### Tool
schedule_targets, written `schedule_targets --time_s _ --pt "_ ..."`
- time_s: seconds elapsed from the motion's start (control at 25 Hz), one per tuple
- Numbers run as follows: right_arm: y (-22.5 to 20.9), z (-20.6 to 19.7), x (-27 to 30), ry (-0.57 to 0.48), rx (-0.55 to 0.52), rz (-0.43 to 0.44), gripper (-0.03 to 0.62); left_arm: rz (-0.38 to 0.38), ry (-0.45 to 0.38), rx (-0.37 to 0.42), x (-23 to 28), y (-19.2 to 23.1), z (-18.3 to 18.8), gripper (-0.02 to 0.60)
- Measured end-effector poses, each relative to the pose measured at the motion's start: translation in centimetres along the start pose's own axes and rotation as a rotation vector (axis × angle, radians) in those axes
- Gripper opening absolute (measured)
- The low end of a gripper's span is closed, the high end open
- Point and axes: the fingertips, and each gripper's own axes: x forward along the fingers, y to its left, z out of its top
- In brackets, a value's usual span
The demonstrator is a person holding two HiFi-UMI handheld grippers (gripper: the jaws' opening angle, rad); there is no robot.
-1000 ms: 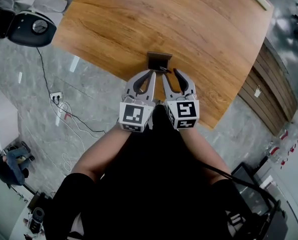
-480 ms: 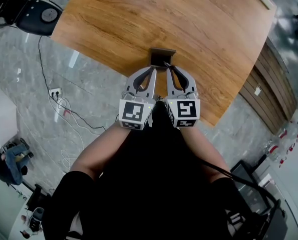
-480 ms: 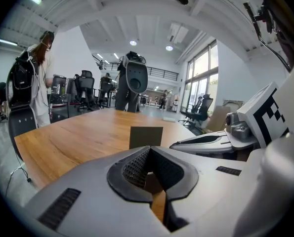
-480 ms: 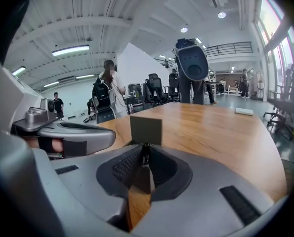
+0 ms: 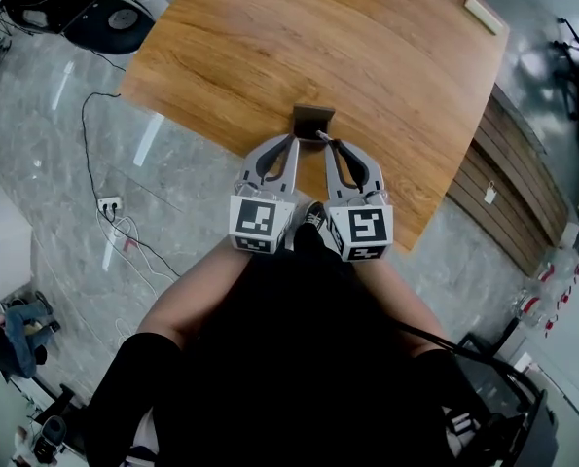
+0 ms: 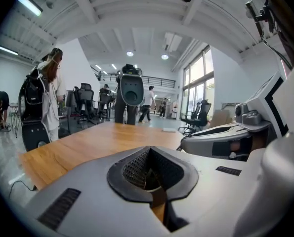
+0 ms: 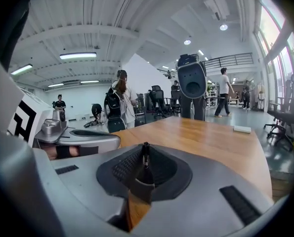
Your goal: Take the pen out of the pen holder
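brown pen holder (image 5: 313,120) at 12 o'clock; right gripper (image 5: 330,144), grasping the pen (image 7: 145,153), should rise straight; left gripper (image 5: 292,141) clenched, seemingly empty.

Large warm-brown wood-grain table top (image 5: 270,56), rounded corners. Floor: glossy grey marble-look tiles (image 5: 55,154). White power strip (image 5: 109,204) on floor beside table, loose black and white cables around it. Black office chairs (image 5: 119,17) near table's far corner. White ribbed ceiling (image 7: 87,14), long tube lights (image 7: 77,56), round downlights. White wall (image 6: 80,63). Tall windows (image 6: 196,80), daylight. Dark railing (image 7: 227,59) along upper gallery.
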Motion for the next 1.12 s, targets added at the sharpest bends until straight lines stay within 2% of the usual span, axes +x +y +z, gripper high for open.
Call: schedule_targets --time_s 0.28,0.48,0.68,0.84,1.12 --pt "1.3 5.1 -3.9 -0.099 -0.033 -0.018 0.04 0.005 -0.062 0.033 -2.1 -0.2 3.4 0.006" --pt "1.6 7.4 -5.5 -0.146 -0.049 -0.03 0.04 0.017 -0.083 0.005 -2.9 -0.1 4.5 0.006" --pt "1.6 7.3 -5.5 -0.142 -0.05 -0.038 0.04 0.004 -0.08 0.038 -3.1 -0.1 4.3 0.006" --pt "1.0 6.3 -4.5 -0.119 -0.041 -0.039 0.04 0.013 -0.075 0.012 -2.5 0.1 4.1 0.006" --pt "0.1 2.0 -1.8 -0.023 -0.007 -0.033 0.04 0.013 -0.035 0.009 -1.5 0.9 2.3 0.006"
